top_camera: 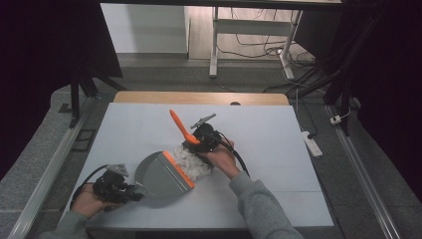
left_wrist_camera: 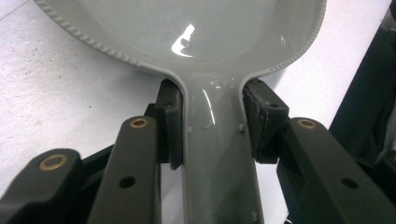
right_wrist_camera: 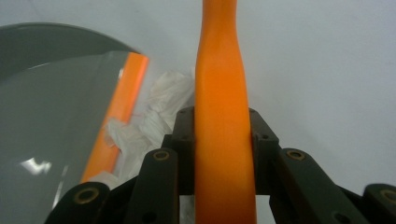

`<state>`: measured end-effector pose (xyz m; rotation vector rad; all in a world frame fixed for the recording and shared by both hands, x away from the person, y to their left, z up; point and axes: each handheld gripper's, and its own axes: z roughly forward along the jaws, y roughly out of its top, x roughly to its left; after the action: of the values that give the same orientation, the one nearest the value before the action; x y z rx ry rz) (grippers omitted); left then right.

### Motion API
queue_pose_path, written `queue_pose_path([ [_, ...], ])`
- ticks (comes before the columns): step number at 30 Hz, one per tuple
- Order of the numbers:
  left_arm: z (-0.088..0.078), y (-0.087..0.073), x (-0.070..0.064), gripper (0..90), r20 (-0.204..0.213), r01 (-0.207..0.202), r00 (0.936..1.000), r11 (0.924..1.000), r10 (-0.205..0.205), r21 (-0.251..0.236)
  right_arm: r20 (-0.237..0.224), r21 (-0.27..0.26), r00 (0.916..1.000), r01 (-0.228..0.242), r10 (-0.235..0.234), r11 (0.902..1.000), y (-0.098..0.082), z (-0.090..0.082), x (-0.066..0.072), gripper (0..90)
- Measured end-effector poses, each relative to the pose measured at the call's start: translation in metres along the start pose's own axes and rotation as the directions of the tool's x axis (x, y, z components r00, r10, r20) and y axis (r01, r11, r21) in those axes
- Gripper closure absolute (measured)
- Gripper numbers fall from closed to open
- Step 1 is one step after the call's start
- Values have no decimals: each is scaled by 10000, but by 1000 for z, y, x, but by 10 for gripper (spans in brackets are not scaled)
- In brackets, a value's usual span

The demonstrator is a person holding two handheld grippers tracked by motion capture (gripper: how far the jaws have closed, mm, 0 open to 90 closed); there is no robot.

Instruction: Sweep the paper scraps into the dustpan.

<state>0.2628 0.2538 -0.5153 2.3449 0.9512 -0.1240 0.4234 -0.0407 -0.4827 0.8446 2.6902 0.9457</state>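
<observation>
Brush (top_camera: 185, 133) head hidden behind paper (top_camera: 191, 166).

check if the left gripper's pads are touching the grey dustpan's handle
Touching. In the left gripper view the two pads press against both sides of the dustpan's handle with no gap; the left gripper is clamped on it.
</observation>
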Motion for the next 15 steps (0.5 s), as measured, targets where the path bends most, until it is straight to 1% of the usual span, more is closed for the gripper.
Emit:
queue_pose_path([
  [3,0,1,0,621,17,20,10000,10000,-20,6,-189,4,9996,205,-205,9998,-1,0,9,703],
  [6,1,1,0,621,28,34,10000,10000,-34,12,-552,-90,9980,310,-315,9995,-1,0,16,703],
  [8,1,1,0,621,27,38,10000,10000,-38,10,-640,-78,9967,487,-491,9988,-1,1,22,703],
  [10,1,1,0,621,21,34,10000,10000,-34,10,-743,-112,9958,533,-540,9985,-1,1,27,703],
  [12,1,1,0,621,24,38,10000,10000,-38,6,-929,-135,9936,633,-643,9979,-1,1,31,703],
  [15,1,1,0,621,3,1,10000,10000,-1,34,-1175,-99,9883,964,-969,9953,-1,-1,38,702],
])
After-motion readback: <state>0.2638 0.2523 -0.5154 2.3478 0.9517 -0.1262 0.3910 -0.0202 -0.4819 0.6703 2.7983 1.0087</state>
